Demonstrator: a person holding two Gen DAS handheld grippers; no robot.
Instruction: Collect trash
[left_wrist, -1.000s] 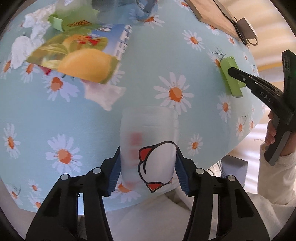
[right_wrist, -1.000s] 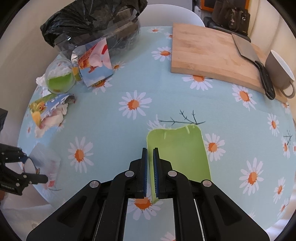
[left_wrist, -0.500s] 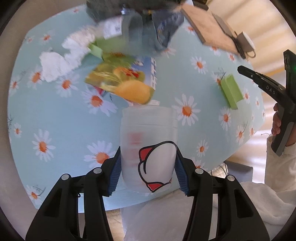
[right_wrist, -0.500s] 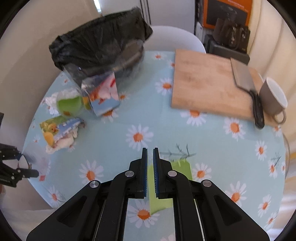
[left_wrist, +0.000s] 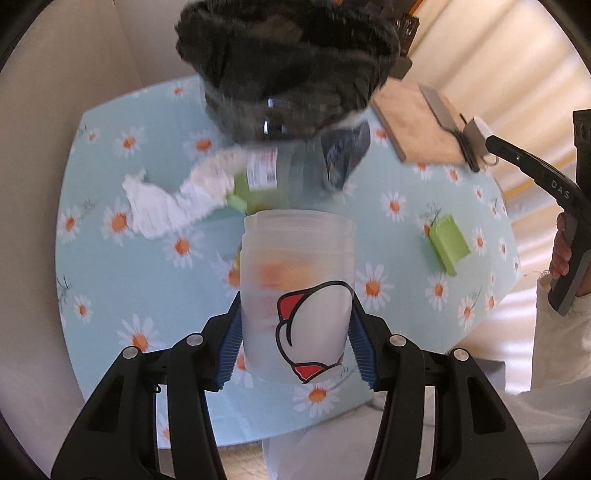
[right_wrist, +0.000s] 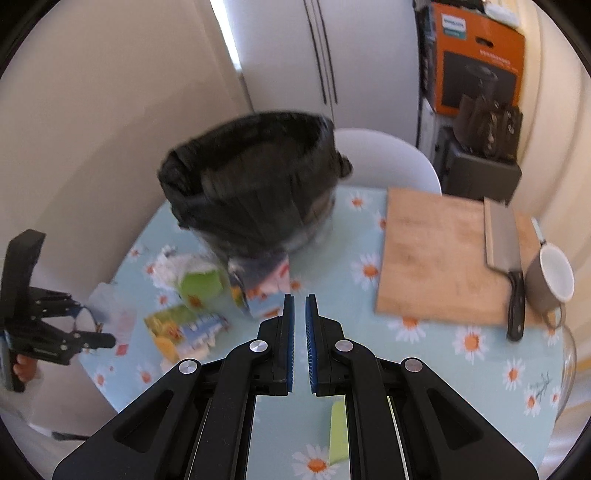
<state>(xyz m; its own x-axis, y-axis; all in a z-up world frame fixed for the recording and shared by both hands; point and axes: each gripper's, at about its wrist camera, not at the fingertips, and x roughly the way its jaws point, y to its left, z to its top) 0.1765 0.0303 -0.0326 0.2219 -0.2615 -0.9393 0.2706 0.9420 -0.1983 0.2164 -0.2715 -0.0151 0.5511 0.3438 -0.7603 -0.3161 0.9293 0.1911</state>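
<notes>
in the left wrist view, the left hand-held gripper (left_wrist: 295, 339) sits at the bottom centre, its blue-padded fingers clamped on the two sides of a frosted plastic cup (left_wrist: 297, 291) printed with a red and white figure, held above the desk (left_wrist: 110, 288) with its daisy-print cloth. at the top of the frame stands a bin lined with a black bag (left_wrist: 288, 70), blurred; just below it lie crumpled white tissue (left_wrist: 166, 203), a labelled clear container (left_wrist: 269, 177) and a dark snack wrapper (left_wrist: 343, 155). a green block (left_wrist: 448, 243) lies alone at centre right, and the right hand-held gripper (left_wrist: 495, 142) reaches in from the right edge. in the right wrist view, the right hand-held gripper (right_wrist: 300, 321) is at bottom centre, its fingers a narrow gap apart with nothing between them. the bin (right_wrist: 251, 188) fills the upper centre, a lemon-print pouch (right_wrist: 184, 328) lies at centre left, and the green block (right_wrist: 338, 432) shows at the bottom. at right a cutting board (right_wrist: 436, 254) carries a cleaver (right_wrist: 504, 251), with a mug (right_wrist: 550, 280) beside it.
</notes>
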